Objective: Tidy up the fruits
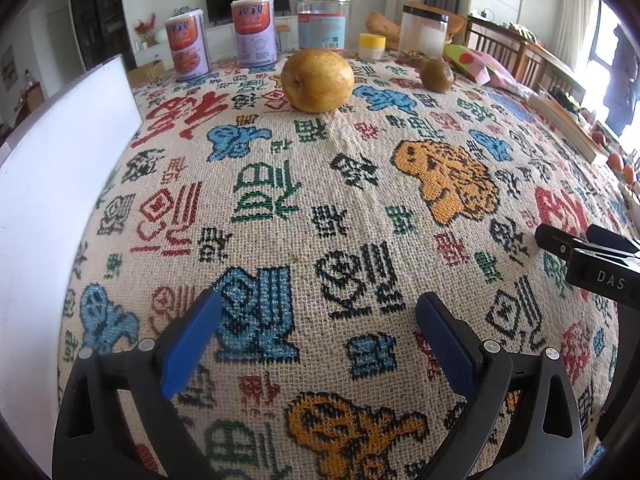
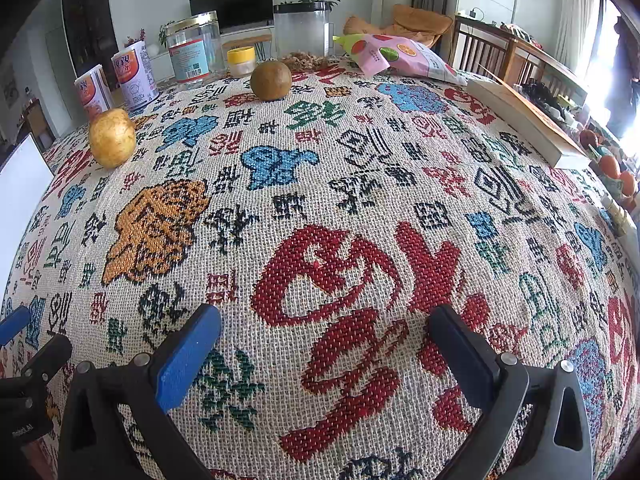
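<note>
- Fruits on the table: a round yellow-brown pear (image 1: 317, 80) sits at 12 o'clock in your left wrist view, and at 10 o'clock in your right wrist view (image 2: 112, 137).
- A smaller round olive-brown fruit (image 2: 271, 80) sits at 12 o'clock in your right wrist view, well apart from the pear; in the left view it lies at 1 o'clock (image 1: 436, 75).
- Both fruits rest directly on the woven patterned tablecloth (image 1: 320, 216) that covers the table.
- Your left tool (image 1: 318, 314) hovers over the cloth with its blue-padded fingers spread apart, gripping nothing.
- Your right tool (image 2: 324, 328) is likewise spread apart over the big red woven character, with nothing between its fingers.
- Behind the fruits, at the far edge, stand two printed cans (image 1: 253, 31), a clear jar with a gold lid (image 1: 323, 20), a small yellow-lidded tub (image 1: 371, 46) and a black-lidded clear jar (image 1: 424, 32).
- A pink printed snack bag (image 2: 404, 58) lies at 1 o'clock in the right view.
- A white board (image 1: 60, 184) stands at 9 o'clock in the left view.
</note>
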Action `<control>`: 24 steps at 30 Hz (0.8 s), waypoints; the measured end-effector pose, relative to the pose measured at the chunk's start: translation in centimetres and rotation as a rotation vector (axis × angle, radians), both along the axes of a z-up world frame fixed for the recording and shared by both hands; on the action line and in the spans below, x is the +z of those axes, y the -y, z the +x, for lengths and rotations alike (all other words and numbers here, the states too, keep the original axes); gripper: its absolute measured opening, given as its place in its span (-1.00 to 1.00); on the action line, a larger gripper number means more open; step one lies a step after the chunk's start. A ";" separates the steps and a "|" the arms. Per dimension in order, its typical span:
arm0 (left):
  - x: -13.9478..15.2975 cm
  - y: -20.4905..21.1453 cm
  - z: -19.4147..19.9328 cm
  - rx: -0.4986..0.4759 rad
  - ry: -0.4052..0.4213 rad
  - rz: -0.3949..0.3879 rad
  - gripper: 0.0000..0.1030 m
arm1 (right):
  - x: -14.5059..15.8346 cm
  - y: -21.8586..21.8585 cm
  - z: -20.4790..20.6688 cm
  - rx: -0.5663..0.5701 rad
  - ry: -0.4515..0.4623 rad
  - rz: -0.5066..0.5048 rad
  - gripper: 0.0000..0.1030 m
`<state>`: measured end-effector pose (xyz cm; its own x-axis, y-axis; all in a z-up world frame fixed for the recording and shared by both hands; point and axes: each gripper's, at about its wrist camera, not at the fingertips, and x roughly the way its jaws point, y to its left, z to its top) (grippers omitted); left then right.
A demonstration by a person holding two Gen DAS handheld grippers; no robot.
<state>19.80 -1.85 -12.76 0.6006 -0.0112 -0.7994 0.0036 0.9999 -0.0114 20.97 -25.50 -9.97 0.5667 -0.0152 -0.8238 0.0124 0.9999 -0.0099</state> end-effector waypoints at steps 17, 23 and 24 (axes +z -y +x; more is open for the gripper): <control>0.1 -0.5 0.0 -0.032 -0.004 -0.036 0.92 | 0.0 0.0 0.0 0.000 0.000 0.000 1.00; 1.8 -3.2 1.5 0.024 0.016 -0.163 0.91 | 0.1 0.0 0.0 0.000 0.000 0.000 1.00; 2.3 -3.4 2.5 0.048 0.037 -0.175 0.91 | 0.1 0.0 0.0 0.000 0.000 0.000 1.00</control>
<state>22.32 1.58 -10.49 0.6325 -0.1190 -0.7654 -0.0402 0.9817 -0.1859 21.00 -25.54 -9.92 0.5668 -0.0152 -0.8237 0.0125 0.9999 -0.0098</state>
